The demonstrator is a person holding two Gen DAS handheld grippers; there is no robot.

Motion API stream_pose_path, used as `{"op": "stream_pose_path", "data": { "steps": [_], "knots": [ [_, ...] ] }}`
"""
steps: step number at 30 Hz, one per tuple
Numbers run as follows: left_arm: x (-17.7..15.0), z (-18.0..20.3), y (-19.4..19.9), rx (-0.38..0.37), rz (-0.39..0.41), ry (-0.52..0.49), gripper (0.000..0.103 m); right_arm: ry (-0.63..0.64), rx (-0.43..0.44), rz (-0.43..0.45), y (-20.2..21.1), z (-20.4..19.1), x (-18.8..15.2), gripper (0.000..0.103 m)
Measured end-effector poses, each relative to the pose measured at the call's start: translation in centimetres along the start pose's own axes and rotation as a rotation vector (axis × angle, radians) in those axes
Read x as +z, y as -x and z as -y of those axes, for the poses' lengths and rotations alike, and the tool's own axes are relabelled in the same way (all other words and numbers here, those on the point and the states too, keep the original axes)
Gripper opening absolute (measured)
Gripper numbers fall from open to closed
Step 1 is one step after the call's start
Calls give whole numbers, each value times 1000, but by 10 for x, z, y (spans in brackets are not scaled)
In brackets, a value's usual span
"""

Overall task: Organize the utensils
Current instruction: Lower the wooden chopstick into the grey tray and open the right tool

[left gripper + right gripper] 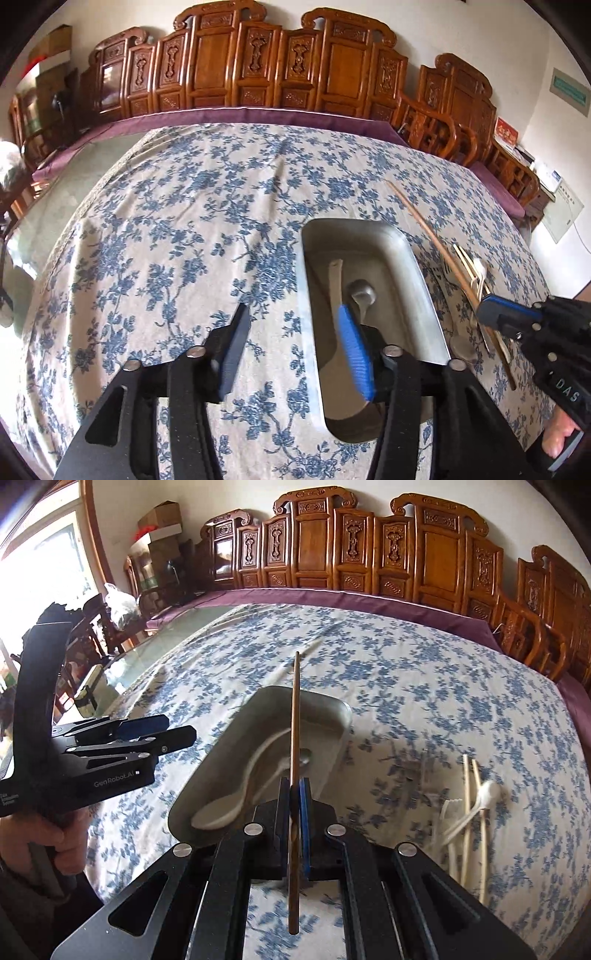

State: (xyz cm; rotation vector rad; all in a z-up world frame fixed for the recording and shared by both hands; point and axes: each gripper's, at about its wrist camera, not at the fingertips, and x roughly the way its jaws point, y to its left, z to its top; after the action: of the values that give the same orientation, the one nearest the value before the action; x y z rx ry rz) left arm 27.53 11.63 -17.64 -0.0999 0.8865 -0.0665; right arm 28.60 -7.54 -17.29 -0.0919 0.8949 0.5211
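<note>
A metal tray (413, 258) lies on the flowered tablecloth, holding a white spoon (334, 284) and a metal spoon (361, 291). My left gripper (295, 347) hangs open above the tray's near left rim, nothing between its fingers. My right gripper (295, 805) is shut on a long brown chopstick (295, 731), which points out over the tray (332, 709). In the left wrist view the right gripper (487, 312) holds this chopstick (424, 229) just right of the tray. The left gripper (170, 731) appears at the left of the right wrist view, in a person's hand.
Right of the tray lie pale chopsticks (469, 812), a white spoon (487, 794) and a fork (448, 273). A glass table top (177, 627) shows beyond the cloth's left edge. Carved wooden chairs (258, 74) line the far side.
</note>
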Motion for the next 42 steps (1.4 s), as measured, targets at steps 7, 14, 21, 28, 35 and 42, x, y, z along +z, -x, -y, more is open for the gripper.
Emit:
{"op": "stream_pose_path", "data": {
  "steps": [7, 14, 21, 28, 35, 42],
  "knots": [
    [6, -26, 5, 77, 49, 52, 78, -48, 49, 12, -27, -12, 10, 6],
    [5, -42, 3, 98, 50, 94, 78, -51, 38, -14, -61, -17, 10, 6],
    [5, -42, 2, 96, 47, 98, 78, -35, 3, -56, -80, -19, -4, 6],
    [3, -39, -1, 91, 39, 88, 78, -45, 6, -66, -76, -19, -9, 6],
    [1, -32, -2, 84, 35, 76, 78, -28, 1, -59, -72, -23, -13, 6],
    [-1, -11, 3, 62, 48, 35, 78, -28, 28, 27, -30, 0, -14, 9]
  ]
}}
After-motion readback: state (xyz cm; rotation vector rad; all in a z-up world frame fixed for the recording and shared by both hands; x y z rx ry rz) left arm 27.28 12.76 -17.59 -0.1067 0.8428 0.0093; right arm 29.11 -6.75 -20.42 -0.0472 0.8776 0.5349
